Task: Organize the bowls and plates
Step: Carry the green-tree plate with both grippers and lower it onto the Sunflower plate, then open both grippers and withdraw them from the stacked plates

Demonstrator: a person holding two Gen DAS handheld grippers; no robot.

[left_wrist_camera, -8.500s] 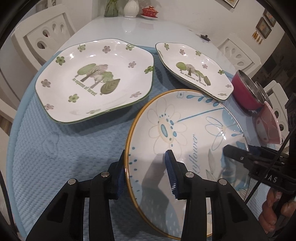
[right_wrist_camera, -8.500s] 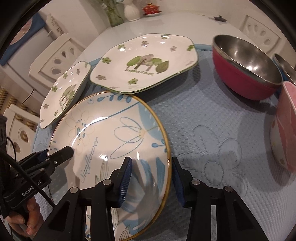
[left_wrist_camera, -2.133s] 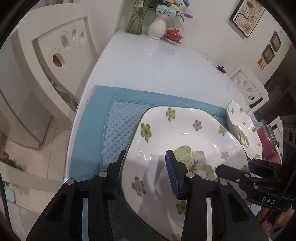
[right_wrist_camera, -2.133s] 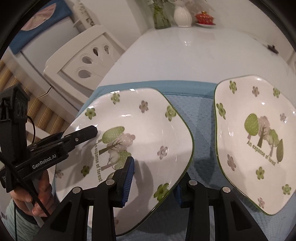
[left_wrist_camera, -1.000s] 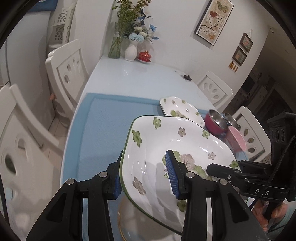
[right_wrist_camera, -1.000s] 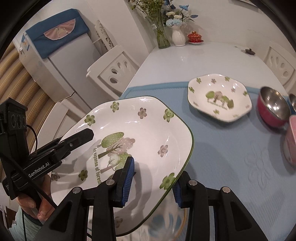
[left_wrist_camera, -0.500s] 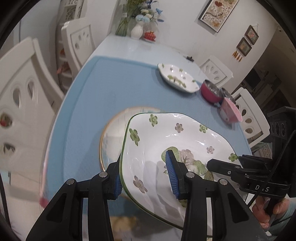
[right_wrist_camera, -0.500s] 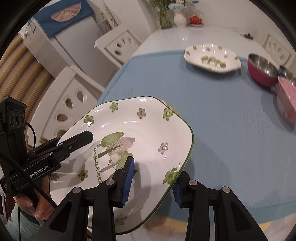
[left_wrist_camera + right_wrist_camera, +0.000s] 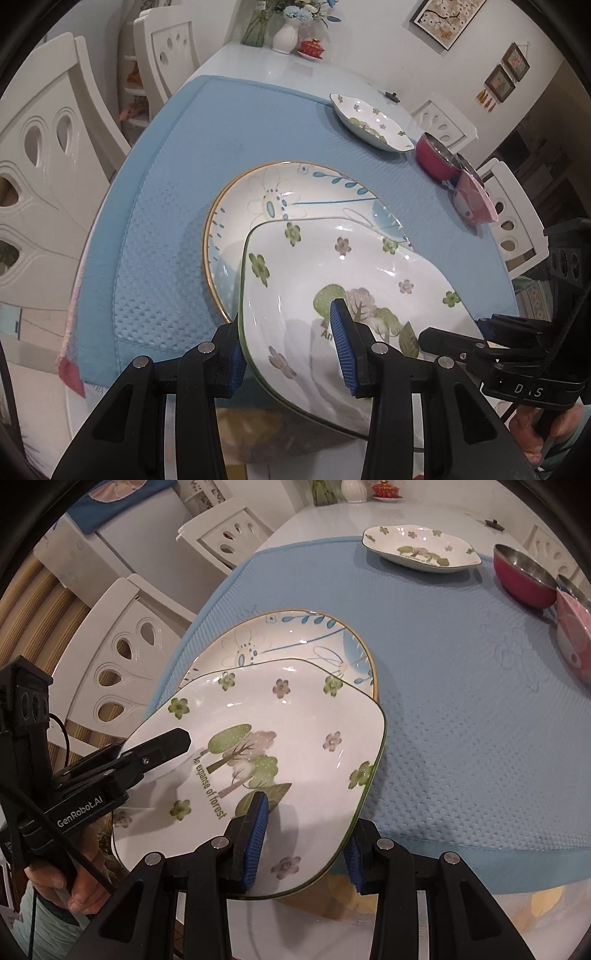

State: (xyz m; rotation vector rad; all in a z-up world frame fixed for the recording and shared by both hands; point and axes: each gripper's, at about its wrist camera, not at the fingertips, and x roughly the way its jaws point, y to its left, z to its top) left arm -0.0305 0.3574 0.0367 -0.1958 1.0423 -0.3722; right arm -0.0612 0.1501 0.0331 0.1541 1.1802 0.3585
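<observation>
The forest plate (image 9: pixel 332 273) has come down over the sunflower plate (image 9: pixel 258 195) (it was lifted clear a second ago). Left gripper (image 9: pixel 288 354) and right gripper (image 9: pixel 303 845) each clamp its green-edged, flower-dotted rim.

Open blue mat (image 9: pixel 207 122) ahead — bowls (image 9: pixel 524 576) crowd its far right.

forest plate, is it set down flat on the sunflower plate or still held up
Held up. The forest plate is clamped at opposite rims by the left gripper and right gripper, overlapping the sunflower plate; whether they touch, cannot tell.
</observation>
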